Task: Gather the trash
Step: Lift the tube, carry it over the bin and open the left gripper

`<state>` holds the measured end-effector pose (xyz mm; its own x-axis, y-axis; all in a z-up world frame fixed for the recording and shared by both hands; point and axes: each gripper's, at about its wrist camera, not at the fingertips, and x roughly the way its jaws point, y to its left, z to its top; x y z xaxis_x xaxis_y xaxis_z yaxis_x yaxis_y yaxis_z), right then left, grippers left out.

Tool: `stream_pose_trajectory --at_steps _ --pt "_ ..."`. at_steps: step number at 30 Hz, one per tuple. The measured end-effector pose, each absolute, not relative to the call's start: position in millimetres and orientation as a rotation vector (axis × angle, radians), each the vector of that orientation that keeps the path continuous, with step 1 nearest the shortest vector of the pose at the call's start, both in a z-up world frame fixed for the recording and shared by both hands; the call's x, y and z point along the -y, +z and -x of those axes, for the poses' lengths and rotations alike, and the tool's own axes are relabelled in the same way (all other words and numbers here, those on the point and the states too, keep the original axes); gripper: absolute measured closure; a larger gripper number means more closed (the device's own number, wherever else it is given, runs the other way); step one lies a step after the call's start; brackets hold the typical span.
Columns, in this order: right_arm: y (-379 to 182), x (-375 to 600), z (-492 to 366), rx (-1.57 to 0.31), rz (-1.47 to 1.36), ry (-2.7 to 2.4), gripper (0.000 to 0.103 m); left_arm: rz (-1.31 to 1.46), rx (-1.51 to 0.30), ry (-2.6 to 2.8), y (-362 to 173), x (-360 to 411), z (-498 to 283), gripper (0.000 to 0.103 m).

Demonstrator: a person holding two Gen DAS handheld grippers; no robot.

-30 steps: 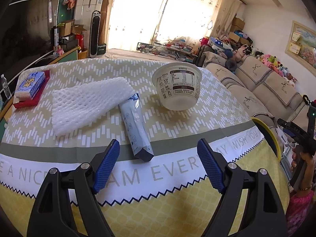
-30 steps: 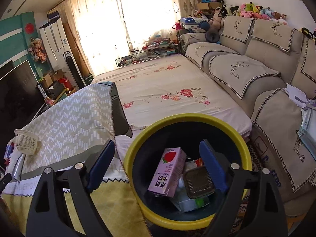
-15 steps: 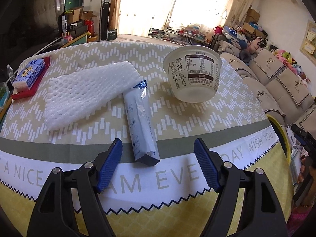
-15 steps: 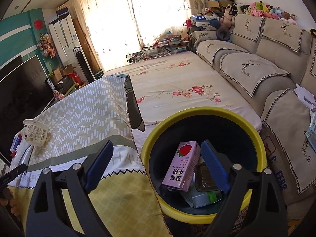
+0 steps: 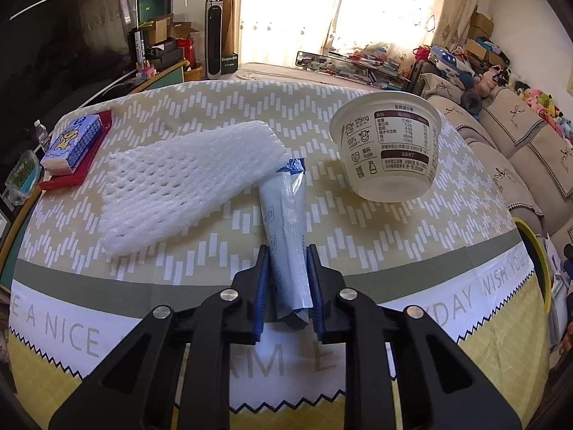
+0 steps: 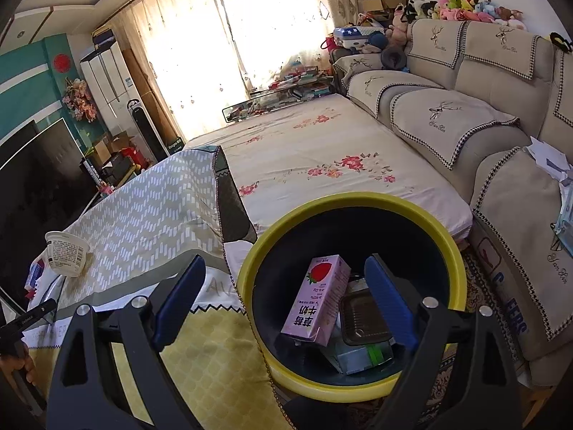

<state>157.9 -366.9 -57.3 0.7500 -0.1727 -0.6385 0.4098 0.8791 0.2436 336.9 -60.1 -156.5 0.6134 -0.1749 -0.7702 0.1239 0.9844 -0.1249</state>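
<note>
A long silver and blue wrapper [image 5: 283, 208] lies on the patterned tablecloth [image 5: 215, 107], its near end between the blue pads of my left gripper [image 5: 288, 256]. The jaws are closing and the pads touch its sides. Left of it lies a white foam net [image 5: 186, 179]; to the right a white yogurt cup [image 5: 388, 150] rests tilted. My right gripper [image 6: 284, 268] hangs open and holds nothing above the yellow-rimmed bin [image 6: 351, 200], which holds a pink strawberry milk carton [image 6: 317, 301] and other trash.
A blue tissue pack [image 5: 71, 143] rests on a red tray [image 5: 61, 181] at the table's far left. The bin stands on the floor off the table's right corner, beside a beige sofa [image 6: 465, 107]. A flowered cloth [image 6: 322, 150] covers a low surface behind.
My left gripper moved forward over the wrapper's near end and its jaws closed from wide apart onto it. The right gripper stayed open over the bin, drifting slightly.
</note>
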Motion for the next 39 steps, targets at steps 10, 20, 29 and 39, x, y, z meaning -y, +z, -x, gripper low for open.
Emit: stream_pose_trajectory --at_steps 10,20,29,39 --pt "-50 374 -147 -0.625 -0.402 -0.332 0.017 0.048 -0.897 -0.243 -150 66 -288 0.091" --pt "-48 381 -132 -0.602 -0.419 -0.331 0.017 0.003 -0.89 -0.437 -123 110 -211 0.091" --pt "-37 410 -92 -0.542 -0.44 -0.393 0.017 -0.108 -0.828 -0.707 -89 217 -171 0.09" --pt "-52 474 -29 -0.524 -0.522 -0.54 0.016 -0.245 -0.869 -0.924 -88 370 -184 0.09"
